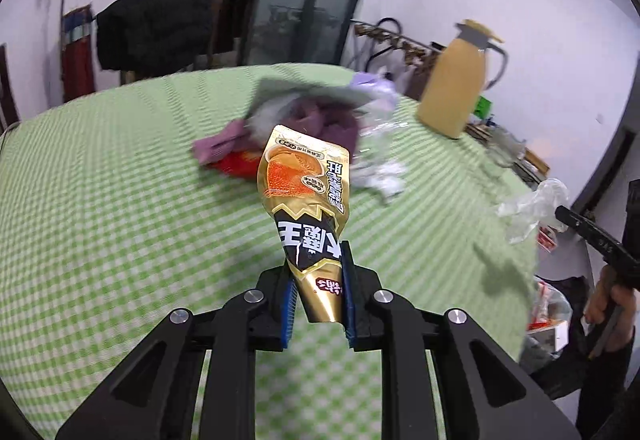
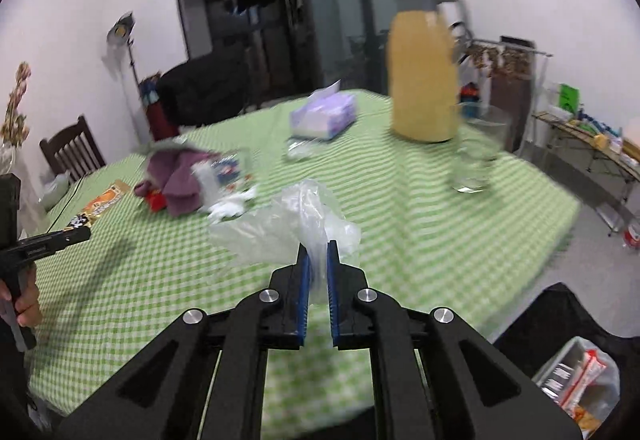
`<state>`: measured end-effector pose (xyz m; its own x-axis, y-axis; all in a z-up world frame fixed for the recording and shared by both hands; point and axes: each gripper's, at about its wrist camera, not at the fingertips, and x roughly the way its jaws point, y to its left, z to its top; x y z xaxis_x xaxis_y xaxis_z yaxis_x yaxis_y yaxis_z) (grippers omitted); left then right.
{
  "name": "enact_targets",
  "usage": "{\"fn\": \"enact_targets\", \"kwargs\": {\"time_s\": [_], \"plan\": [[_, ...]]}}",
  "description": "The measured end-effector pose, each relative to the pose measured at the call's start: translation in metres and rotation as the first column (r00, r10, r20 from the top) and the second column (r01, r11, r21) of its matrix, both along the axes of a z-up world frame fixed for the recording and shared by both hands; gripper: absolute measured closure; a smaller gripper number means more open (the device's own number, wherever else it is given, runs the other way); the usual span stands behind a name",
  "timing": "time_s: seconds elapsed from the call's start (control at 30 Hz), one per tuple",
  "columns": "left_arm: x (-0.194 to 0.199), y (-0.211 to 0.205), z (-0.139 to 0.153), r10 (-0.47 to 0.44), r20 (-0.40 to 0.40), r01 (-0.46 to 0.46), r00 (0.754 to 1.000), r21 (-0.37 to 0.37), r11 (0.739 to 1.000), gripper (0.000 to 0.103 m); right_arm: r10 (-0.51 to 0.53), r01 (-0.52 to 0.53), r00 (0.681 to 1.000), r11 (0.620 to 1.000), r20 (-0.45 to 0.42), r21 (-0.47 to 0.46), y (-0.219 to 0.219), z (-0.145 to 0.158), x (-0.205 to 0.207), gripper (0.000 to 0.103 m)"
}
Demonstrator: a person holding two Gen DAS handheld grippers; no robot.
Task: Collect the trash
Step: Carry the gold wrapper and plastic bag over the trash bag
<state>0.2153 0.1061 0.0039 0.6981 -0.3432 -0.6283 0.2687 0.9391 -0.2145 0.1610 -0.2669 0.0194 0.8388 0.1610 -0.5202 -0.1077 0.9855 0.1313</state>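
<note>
My left gripper (image 1: 318,268) is shut on the narrow end of a gold and black snack wrapper (image 1: 306,192), which stands up above the green checked tablecloth (image 1: 120,180). In the right wrist view my right gripper (image 2: 318,252) is shut on a crumpled clear plastic bag (image 2: 296,224), lifted over the cloth. The same bag (image 1: 532,208) shows at the right edge of the left wrist view, and the snack wrapper (image 2: 100,206) at the left of the right wrist view. More litter lies mid-table: a purple cloth (image 2: 176,176), a red wrapper (image 2: 156,200) and white crumpled paper (image 2: 230,206).
A yellow thermos jug (image 2: 424,68), a purple tissue pack (image 2: 324,114) and a clear glass (image 2: 476,160) stand on the far side of the table. A black bin bag with trash in it (image 2: 576,376) hangs off the table's near right corner. A dark wooden chair (image 2: 70,150) stands at the left.
</note>
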Motion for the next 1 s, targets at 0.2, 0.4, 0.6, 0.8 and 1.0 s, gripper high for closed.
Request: {"fn": "enact_targets", "kwargs": {"time_s": [0.2, 0.4, 0.6, 0.8, 1.0], "plan": [[-0.012, -0.079, 0.033, -0.127, 0.059, 0.125, 0.990, 0.032, 0.992, 0.087, -0.144, 0.145, 0.989, 0.989, 0.036, -0.014, -0.078, 0.006, -0.036, 0.095], [-0.022, -0.199, 0.042, -0.344, 0.046, 0.344, 0.938, 0.019, 0.939, 0.086, -0.339, 0.338, 0.941, 0.939, -0.001, -0.066, -0.185, -0.010, -0.092, 0.095], [-0.035, -0.320, 0.027, -0.528, -0.013, 0.528, 0.849, 0.022, 0.849, 0.086, -0.514, 0.505, 0.851, 0.857, -0.106, -0.101, -0.276, -0.049, -0.146, 0.095], [-0.051, -0.426, -0.009, -0.650, -0.124, 0.659, 0.749, 0.039, 0.751, 0.086, -0.622, 0.614, 0.758, 0.782, -0.199, -0.105, -0.333, -0.096, -0.168, 0.095], [-0.069, -0.507, -0.051, -0.712, -0.240, 0.742, 0.660, 0.055, 0.669, 0.086, -0.685, 0.655, 0.670, 0.727, -0.287, -0.205, -0.359, -0.146, -0.172, 0.095]]}}
